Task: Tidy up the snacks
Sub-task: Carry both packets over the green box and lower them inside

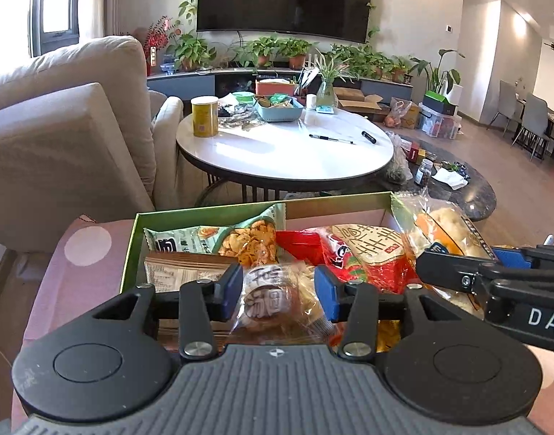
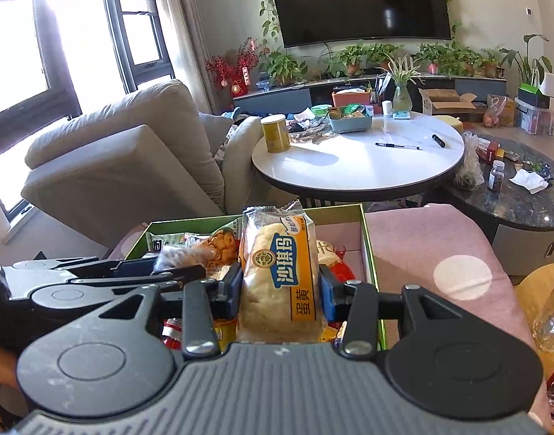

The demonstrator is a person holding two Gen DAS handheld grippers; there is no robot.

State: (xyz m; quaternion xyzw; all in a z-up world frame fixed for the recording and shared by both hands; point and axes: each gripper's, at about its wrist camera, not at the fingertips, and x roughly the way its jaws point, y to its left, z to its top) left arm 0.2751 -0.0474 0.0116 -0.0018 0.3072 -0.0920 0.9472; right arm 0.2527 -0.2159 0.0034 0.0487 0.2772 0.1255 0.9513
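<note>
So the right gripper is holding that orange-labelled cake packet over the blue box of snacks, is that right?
Not quite: the box is green, not blue, as the right wrist view shows. The rest stands: the right gripper holds the orange-labelled cake packet over the box of snacks.

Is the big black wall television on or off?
Off: the big black wall television is dark, showing only reflected ceiling lights.
</note>
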